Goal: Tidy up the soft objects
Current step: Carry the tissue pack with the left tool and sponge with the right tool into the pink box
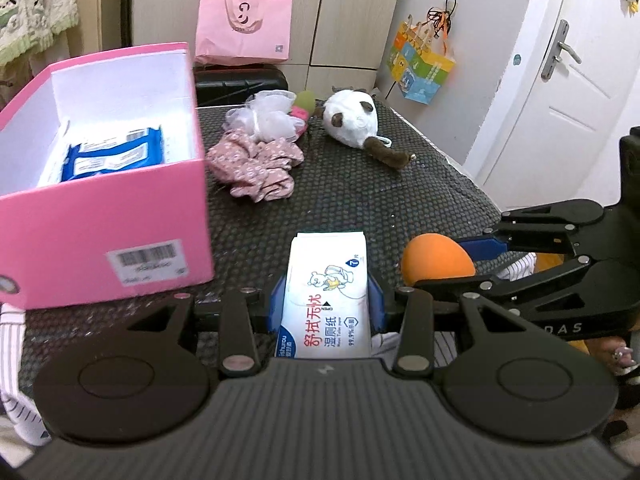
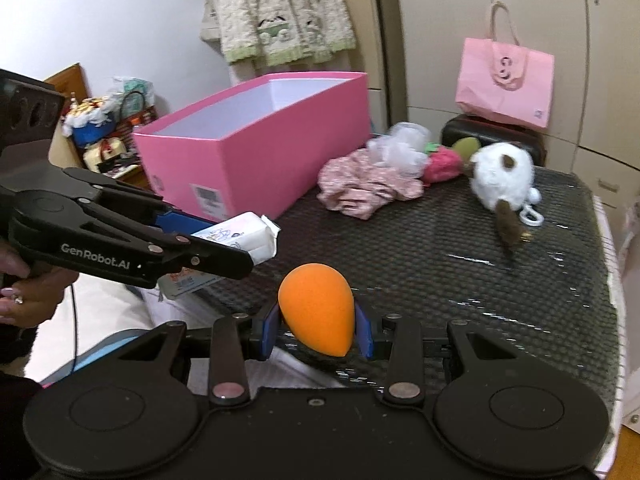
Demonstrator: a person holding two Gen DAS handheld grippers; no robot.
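Note:
My left gripper (image 1: 326,304) is shut on a white wet-wipe pack (image 1: 328,296), held above the dark mesh table (image 1: 360,192) just right of the open pink box (image 1: 100,184). A blue wipe pack (image 1: 116,156) lies inside the box. My right gripper (image 2: 320,330) is shut on an orange egg-shaped sponge (image 2: 318,304), held near the table's front edge. The sponge (image 1: 436,260) and right gripper also show at the right of the left wrist view. The wipe pack (image 2: 240,236) and pink box (image 2: 256,148) show in the right wrist view.
A pink floral cloth (image 1: 256,168), white mesh puff (image 1: 268,116), pink and green soft toy (image 2: 444,160) and white-brown plush (image 1: 356,120) lie at the table's far side. A pink paper bag (image 1: 244,24) stands on a black case behind. A door (image 1: 560,80) is at right.

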